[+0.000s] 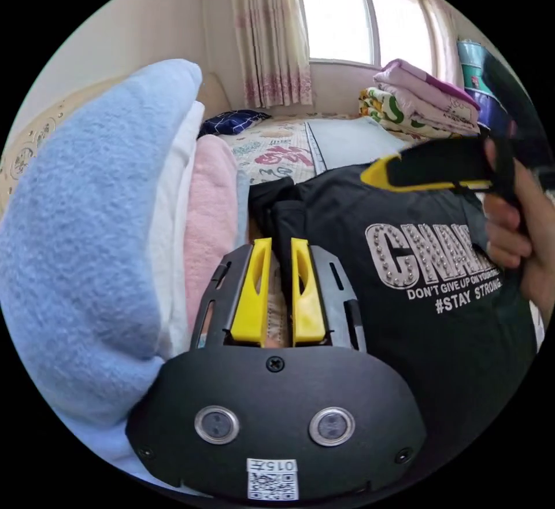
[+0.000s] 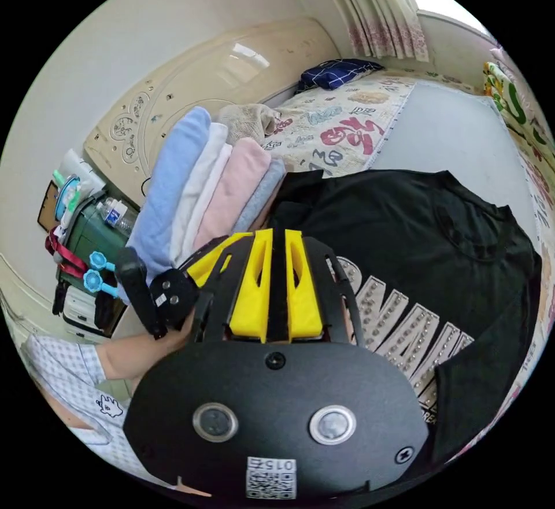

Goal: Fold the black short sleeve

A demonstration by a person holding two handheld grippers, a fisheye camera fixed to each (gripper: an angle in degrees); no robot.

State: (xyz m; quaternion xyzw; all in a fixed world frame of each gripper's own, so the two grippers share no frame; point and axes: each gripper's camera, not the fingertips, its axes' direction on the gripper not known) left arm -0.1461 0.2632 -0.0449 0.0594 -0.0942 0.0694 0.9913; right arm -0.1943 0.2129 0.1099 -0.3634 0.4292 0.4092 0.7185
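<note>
a black short-sleeved cotton t-shirt with studded silver lettering (image 2: pixel 416 231) is laid flat, front up, on the pale bed sheet (image 2: pixel 457 133), just right of a stack of folded fleece blankets in blue, white and pink (image 1: pixel 115 231). in the right gripper view its collar is seen at the far end, so the long axis is judged to run from near to far. the left gripper (image 1: pixel 281 295) is held at the shirt's left edge, jaws nearly closed; a dark strip is seen in the gap, but a pinch of fabric cannot be confirmed. the right gripper (image 2: pixel 276 292) is held over the chest print, jaws narrowly apart, its hold also unclear. the left sleeve is judged nearer the left gripper. printed words can be read: "don't give up on yourself" partly, and "#stay strong"; the large studded word is cut off.
</note>
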